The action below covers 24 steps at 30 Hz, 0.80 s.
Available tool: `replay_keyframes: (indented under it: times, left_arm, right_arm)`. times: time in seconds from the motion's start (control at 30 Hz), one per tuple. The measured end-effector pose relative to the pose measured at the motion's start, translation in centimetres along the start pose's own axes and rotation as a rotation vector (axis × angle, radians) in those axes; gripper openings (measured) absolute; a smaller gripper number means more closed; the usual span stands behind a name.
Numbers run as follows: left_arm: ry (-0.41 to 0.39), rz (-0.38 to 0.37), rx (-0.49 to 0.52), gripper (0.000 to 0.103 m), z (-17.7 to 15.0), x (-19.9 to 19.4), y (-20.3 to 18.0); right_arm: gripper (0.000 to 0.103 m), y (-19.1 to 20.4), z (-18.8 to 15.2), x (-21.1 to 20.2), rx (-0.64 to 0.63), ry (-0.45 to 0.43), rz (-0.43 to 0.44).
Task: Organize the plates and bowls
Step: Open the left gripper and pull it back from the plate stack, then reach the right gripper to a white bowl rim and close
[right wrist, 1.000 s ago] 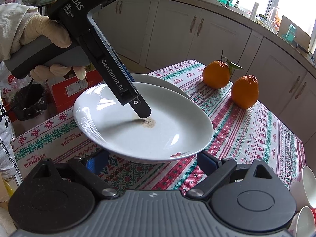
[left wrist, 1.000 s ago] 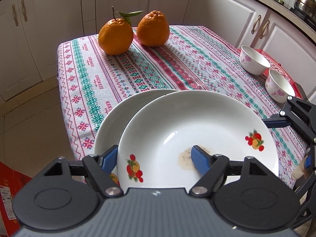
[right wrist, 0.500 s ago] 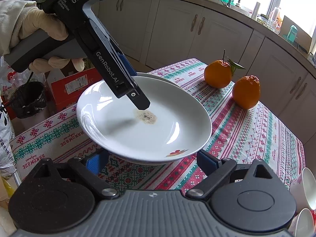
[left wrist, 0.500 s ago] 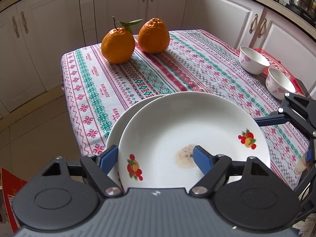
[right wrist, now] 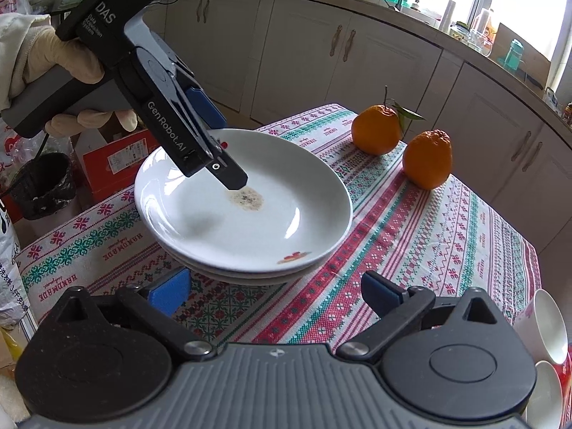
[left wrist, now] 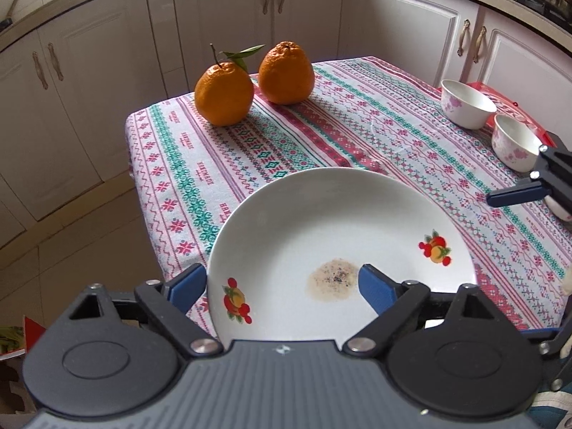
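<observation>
Lowered since prior frame, top plate (right wrist: pixel 250 214) now nests on lower plate (right wrist: pixel 246 273); L hand-held gripper (left wrist: pixel 282 282) jaws just spread, R hand-held gripper (right wrist: pixel 275 291) apart, empty; stack done.

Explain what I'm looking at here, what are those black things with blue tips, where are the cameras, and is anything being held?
They are two handheld grippers, each worked by a person's gloved hand and each carrying a camera that looks along its fingers. One picture comes from the left gripper, the other from the right gripper. On the patterned tablecloth are two oranges, two flowered bowls and a stack of white plates, the top one stained. The left gripper's jaws have just been opening; they straddle the top plate's near rim without pressing it, so it seems released. The right gripper is open and empty.
</observation>
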<state>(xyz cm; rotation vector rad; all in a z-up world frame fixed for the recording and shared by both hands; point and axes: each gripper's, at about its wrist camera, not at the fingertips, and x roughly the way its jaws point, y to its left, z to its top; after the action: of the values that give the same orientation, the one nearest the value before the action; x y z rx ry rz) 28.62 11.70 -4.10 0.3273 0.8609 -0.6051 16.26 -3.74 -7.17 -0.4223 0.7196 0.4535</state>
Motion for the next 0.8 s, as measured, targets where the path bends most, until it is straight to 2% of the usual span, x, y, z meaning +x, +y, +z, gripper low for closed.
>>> replay_keyframes:
  times: [0.17,0.33,0.57,0.63,0.8]
  left_arm:
    - [-0.003,0.015,-0.007,0.092,-0.4,-0.3,-0.2]
    - [-0.046,0.036,-0.012,0.092,-0.6,-1.8,-1.4]
    - [-0.193,0.051,0.006,0.095,-0.8,-5.9,-5.4]
    - [-0.225,0.041,0.015,0.099,-0.9,-6.7,-6.8]
    - [-0.279,-0.005,0.004,0.099,-1.5,-7.5,-10.6]
  right_arm:
    - [0.103,-0.3,-0.5,-1.1,0.008,-0.009,-0.008]
    - [0.103,-0.9,-1.1,-2.5,0.027,-0.025,-0.03]
    - [0.103,-2.5,-2.4,-5.4,0.072,-0.07,-0.08]
    - [0.103,-3.0,-2.8,-6.3,0.083,-0.084,-0.096]
    - [0.103,-4.5,-4.4,-8.9,0.121,-0.118,-0.142]
